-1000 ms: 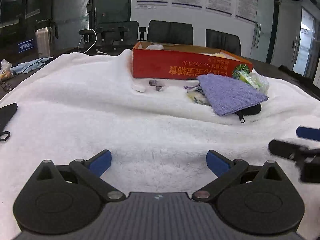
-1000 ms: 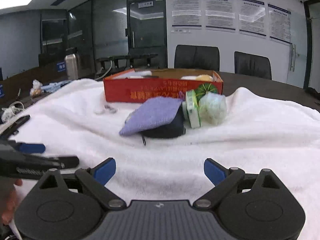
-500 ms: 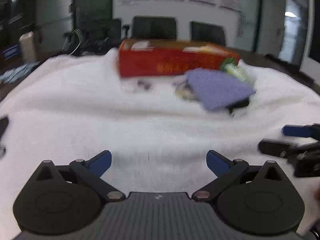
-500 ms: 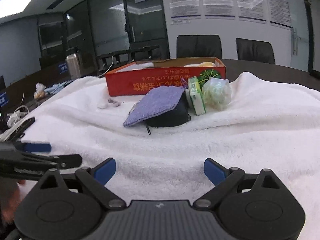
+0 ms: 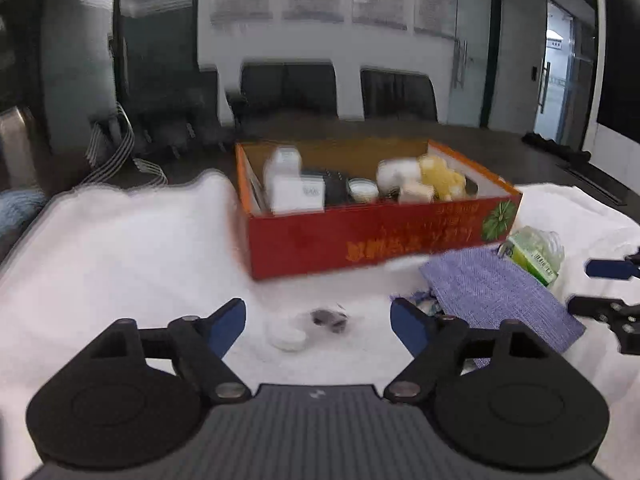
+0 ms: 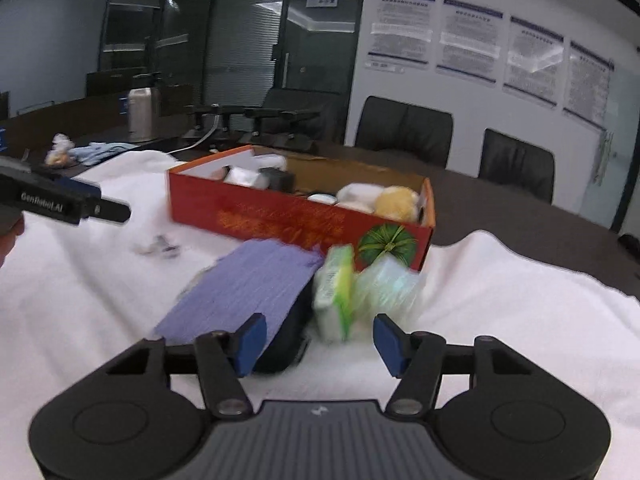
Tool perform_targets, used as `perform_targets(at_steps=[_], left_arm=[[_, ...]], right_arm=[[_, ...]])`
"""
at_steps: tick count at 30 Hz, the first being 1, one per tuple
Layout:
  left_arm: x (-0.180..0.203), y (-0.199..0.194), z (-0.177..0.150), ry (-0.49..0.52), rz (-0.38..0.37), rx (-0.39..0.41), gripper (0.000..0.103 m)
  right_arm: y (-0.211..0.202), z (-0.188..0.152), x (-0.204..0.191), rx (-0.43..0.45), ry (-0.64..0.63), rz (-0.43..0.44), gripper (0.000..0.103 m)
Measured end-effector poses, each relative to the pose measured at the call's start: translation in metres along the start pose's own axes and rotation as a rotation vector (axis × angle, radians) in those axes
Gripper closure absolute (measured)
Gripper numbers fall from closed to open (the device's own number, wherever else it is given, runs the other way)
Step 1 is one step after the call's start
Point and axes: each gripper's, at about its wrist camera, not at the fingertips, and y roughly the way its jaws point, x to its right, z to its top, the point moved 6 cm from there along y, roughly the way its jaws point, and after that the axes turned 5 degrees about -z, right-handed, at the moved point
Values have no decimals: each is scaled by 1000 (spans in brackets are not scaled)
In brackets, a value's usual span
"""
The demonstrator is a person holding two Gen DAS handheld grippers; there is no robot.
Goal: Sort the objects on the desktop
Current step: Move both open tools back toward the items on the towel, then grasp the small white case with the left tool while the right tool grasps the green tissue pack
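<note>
A white towel point(image 5: 120, 264) covers the table, with black office chairs point(image 6: 404, 130) behind it. On the towel sits an open red cardboard box point(image 5: 372, 236) already holding white, yellow and dark items. Against the box's front right lies a purple cloth point(image 6: 248, 284) draped over a black pouch point(image 6: 284, 344), with a green-and-white packet point(image 6: 334, 296) and a clear plastic bag point(image 6: 386, 284) just beside it. A white round piece point(image 5: 287, 337) and a small dark object point(image 5: 330, 318) lie near the box front. The left gripper point(image 5: 318, 322) hangs spread wide over those two, empty. The right gripper point(image 6: 320, 340) is equally wide, empty, over the pouch and packet.
</note>
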Motion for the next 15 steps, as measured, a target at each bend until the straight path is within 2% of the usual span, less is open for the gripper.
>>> perform_targets(at_steps=[1, 2, 4, 9, 10, 11, 15], left_arm=[[-1, 9, -2, -5, -3, -27, 30], [-2, 16, -6, 4, 4, -42, 34], [-4, 28, -16, 25, 21, -68, 36], [-16, 43, -28, -2, 32, -109, 44], [-17, 43, -27, -3, 33, -102, 47], [-18, 43, -26, -7, 38, -102, 54], [-27, 46, -20, -42, 42, -102, 71]], right_arm=[[8, 2, 1, 1, -7, -11, 49], [16, 4, 2, -2, -13, -16, 57], [30, 5, 3, -14, -9, -13, 63], [59, 2, 7, -56, 20, 4, 67], [64, 1, 8, -67, 23, 6, 82], [65, 1, 8, -74, 25, 7, 89], [51, 7, 9, -33, 18, 20, 89]])
